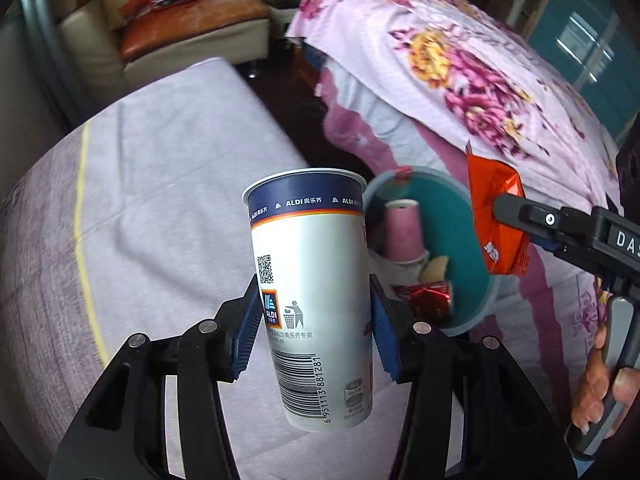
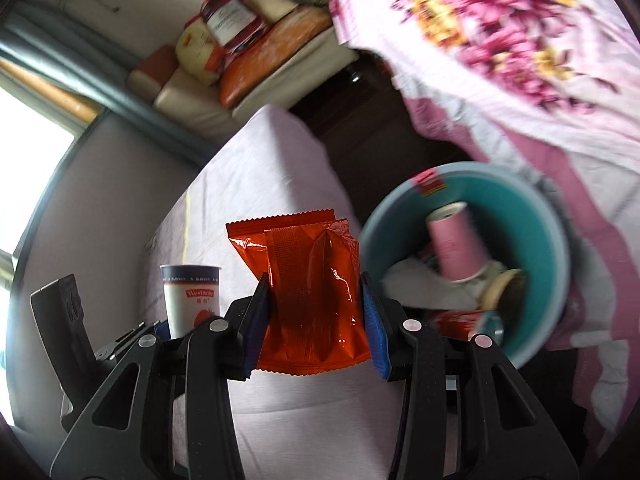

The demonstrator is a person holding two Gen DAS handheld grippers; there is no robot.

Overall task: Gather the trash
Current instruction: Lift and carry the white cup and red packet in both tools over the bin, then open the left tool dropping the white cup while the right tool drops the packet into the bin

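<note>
So both hands were loaded at this point. The left gripper (image 1: 314, 320) was clamped on a tall ALDI paper cup (image 1: 310, 292), held upright by its lower half, and the right gripper (image 2: 314, 320) was pinching an orange snack wrapper (image 2: 308, 292) across its middle. Both were up over the lilac bed sheet (image 1: 160, 184), with the teal bin (image 2: 544, 216) just to the right.

What I'd worry about: the bin was tipped toward the cameras, not standing straight, and it already had a pink cup (image 2: 456, 240), a red wrapper and other bits inside. Drop the tall cup against the near rim and I reckon it bounces out or knocks the bin further over. The wrapper is light and slippery, so it could flutter and miss. Two grippers heading for one opening could also bump each other.

The left wrist view showed the person's hand (image 1: 600, 384) on the right gripper's handle, and the wrapper edge-on at the bin's right rim. Only the right wrist view showed the cup's strawberry side and a bright window far left.
</note>
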